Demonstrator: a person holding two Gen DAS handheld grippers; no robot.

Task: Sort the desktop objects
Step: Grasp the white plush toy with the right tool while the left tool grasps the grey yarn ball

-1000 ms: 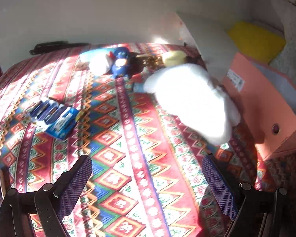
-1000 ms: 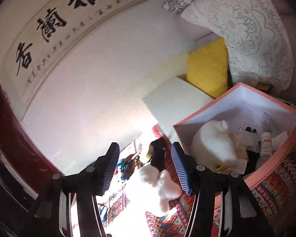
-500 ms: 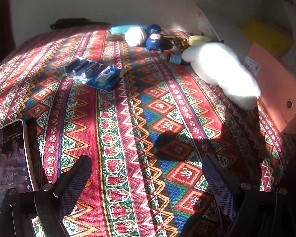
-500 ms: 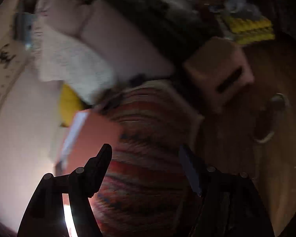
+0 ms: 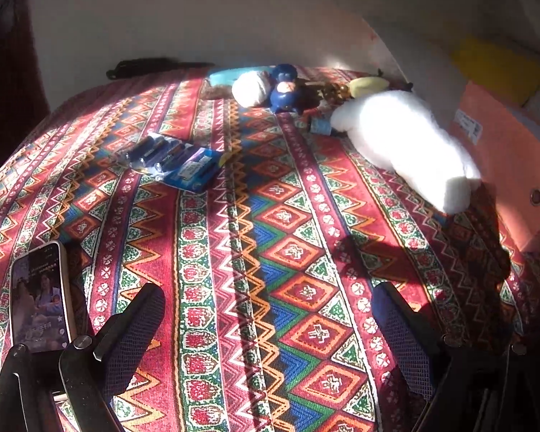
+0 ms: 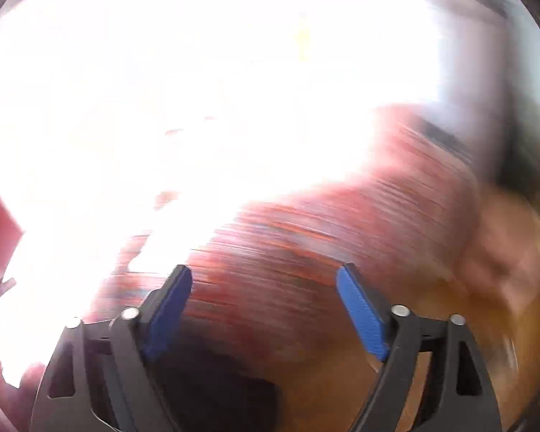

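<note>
A: What's in the pink box (image 5: 504, 165)?
B: Can't tell; only its outer wall shows, at the right edge of the patterned cloth (image 5: 270, 252). A white plush toy (image 5: 406, 140) lies against it.

A: And the grippers?
B: The left gripper (image 5: 266, 324) is spread wide over bare cloth, holding nothing. The right gripper (image 6: 262, 309) is spread too, empty.

A: Anything one view adds?
B: The left shows a battery pack (image 5: 176, 162), a phone (image 5: 39, 298) and a blue toy (image 5: 286, 93); the right is only glare and blur

A home is showing here. A patterned cloth (image 5: 270, 252) is covering the table, sunlight falling on a plush toy (image 5: 403, 140) and phone (image 5: 39, 298).
</note>
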